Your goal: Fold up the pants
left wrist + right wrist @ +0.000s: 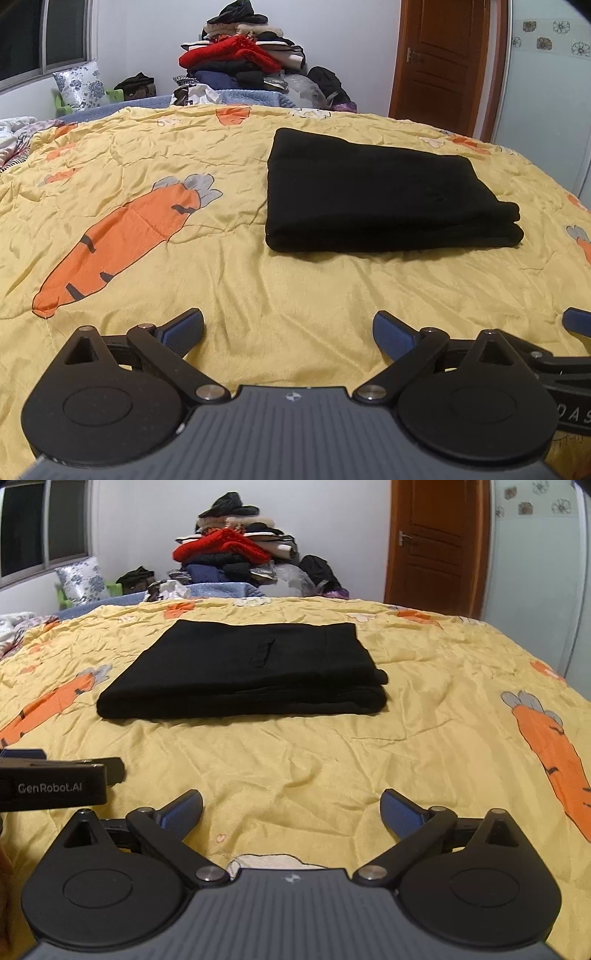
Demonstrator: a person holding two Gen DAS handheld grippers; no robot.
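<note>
The black pants [243, 672] are seen folded into a flat rectangular stack on the yellow carrot-print quilt [332, 768]. Well short of them, the left gripper [288, 328] and right gripper [291, 808] are held side by side above bare quilt, jaws spread wide, nothing between. A heap of clothes [240, 55] is piled beyond the bed.

Bare yellow quilt [295, 760] between spread tongs and folded black pants [243, 672].

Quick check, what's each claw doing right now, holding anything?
Left claw: open, holding nothing, over the quilt.
Right claw: open wide, holding nothing; the folded black pants lie ahead, untouched.
</note>
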